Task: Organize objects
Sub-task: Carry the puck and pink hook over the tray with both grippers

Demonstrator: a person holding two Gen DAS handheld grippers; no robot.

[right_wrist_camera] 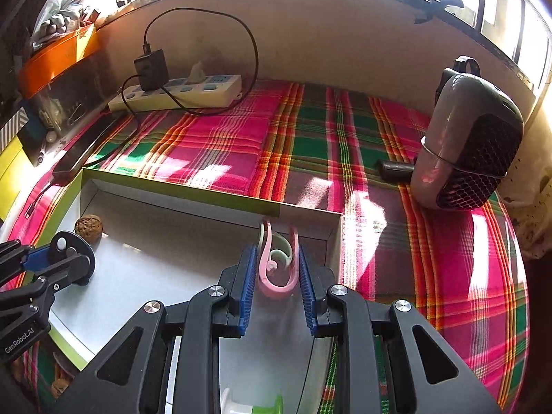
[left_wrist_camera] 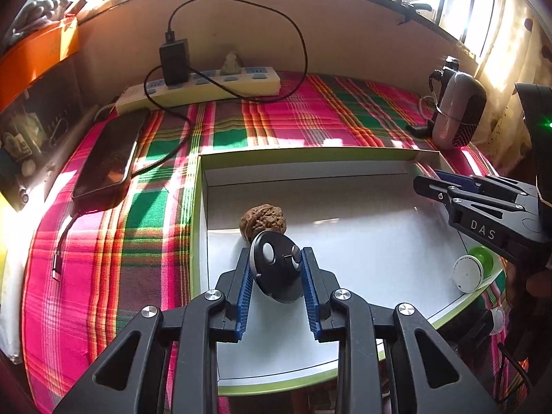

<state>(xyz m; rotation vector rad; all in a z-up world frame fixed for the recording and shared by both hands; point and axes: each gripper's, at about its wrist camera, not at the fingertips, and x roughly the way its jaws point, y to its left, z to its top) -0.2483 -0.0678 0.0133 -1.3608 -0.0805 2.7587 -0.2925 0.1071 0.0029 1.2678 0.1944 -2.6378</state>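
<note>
Gripping black disc fob (left_wrist_camera: 277, 270) in left claw (left_wrist_camera: 277, 277), walnut (left_wrist_camera: 263, 220) just beyond; right claw (right_wrist_camera: 277, 277) clenched on pink clip (right_wrist_camera: 277, 264) over tray (right_wrist_camera: 179, 203).

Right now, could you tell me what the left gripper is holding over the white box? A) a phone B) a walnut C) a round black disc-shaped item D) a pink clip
C: the left gripper has its blue pads pressed on the round black disc, while the walnut lies loose in the box behind it.
</note>
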